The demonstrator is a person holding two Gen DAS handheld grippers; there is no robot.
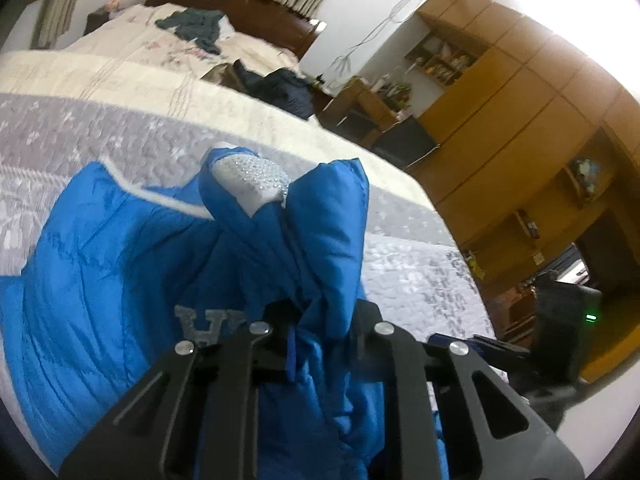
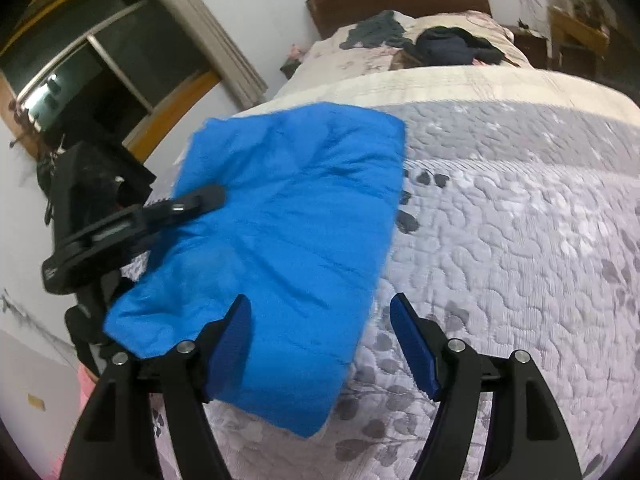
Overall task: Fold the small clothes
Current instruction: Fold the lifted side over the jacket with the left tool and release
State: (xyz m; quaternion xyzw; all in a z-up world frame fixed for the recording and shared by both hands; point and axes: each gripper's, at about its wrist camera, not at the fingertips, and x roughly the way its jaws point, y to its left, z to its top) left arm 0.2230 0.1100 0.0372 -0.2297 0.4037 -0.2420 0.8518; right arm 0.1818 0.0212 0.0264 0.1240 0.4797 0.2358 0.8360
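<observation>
On grey floral quilted bedspread (image 2: 500,220): crumpled bright blue padded garment (image 2: 288,216), bunched fold pinched tight by left gripper (image 1: 320,320); right gripper (image 2: 320,336) over garment's near edge, fingers spread wide.

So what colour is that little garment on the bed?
Bright blue garment, with a white trim stripe; the colour shows best in the right wrist view.

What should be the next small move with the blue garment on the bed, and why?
Probably the left gripper should carry its pinched fold across the blue garment and lay it flat. It is shut on bunched cloth, lifted off the quilt, while the right gripper hangs open over the near edge, holding nothing.
</observation>
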